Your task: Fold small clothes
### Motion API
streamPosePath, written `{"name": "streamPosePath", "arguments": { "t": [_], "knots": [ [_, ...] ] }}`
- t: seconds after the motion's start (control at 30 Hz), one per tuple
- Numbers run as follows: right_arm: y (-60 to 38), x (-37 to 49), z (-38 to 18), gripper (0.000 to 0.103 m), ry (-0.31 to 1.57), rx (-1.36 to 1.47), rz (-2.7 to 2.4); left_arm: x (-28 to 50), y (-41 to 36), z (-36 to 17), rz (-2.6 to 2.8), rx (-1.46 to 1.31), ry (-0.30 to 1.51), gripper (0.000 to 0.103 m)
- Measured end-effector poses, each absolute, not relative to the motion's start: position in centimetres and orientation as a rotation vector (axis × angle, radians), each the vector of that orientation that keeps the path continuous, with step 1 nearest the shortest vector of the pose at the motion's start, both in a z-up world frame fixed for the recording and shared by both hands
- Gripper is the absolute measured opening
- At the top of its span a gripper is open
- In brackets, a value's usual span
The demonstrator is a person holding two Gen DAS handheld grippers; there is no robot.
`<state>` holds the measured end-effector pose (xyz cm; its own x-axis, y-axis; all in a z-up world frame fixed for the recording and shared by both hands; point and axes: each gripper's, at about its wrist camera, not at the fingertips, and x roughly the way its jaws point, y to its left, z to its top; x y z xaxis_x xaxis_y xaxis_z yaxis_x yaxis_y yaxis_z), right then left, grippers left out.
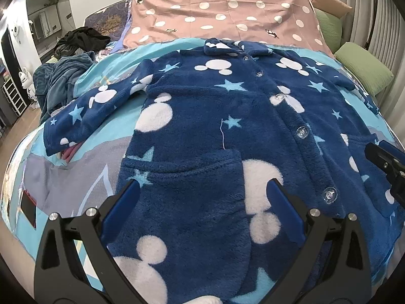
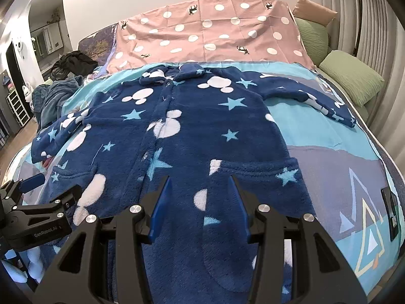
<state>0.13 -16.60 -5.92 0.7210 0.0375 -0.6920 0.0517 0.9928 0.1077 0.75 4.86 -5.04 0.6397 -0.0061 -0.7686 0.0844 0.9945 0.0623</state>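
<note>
Fleece pyjama top point(image 1: 217, 126) lies flat, buttoned, across centre of both views on the bed cover point(image 1: 76, 177), sleeves out to upper left & right. Left gripper point(image 1: 202, 195) and right gripper point(image 2: 200, 190) both spread, empty, above the hem at frame bottom. Best next: pinch sleeve point(image 2: 316, 98) at cuff, fold inward, keep body flat.

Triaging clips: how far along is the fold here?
Done: the blue fleece top lies flat, buttoned, front up, both sleeves spread on the bedspread. In hand: nothing; left gripper and right gripper hover open over the hem. Left: every fold, sleeves included.
</note>
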Motion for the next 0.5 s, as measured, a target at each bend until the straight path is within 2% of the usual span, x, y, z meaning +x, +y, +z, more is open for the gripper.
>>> {"name": "streamPosePath", "arguments": {
  "t": [0.23, 0.3, 0.5],
  "knots": [
    [-17.2, 0.8, -5.8, 0.050, 0.758, 0.143, -0.028, 1.3, 5.9, -4.9, -0.041, 0.069, 0.872, 0.100],
    [-17.2, 1.1, -5.9, 0.051, 0.760, 0.143, -0.030, 1.7, 6.7, -5.0, -0.045, 0.032, 0.875, 0.093],
    [-17.1, 2.0, -6.0, 0.054, 0.780, 0.151, -0.013, 3.2, 9.5, -4.9, 0.008, -0.021, 0.885, 0.085]
  ]
}}
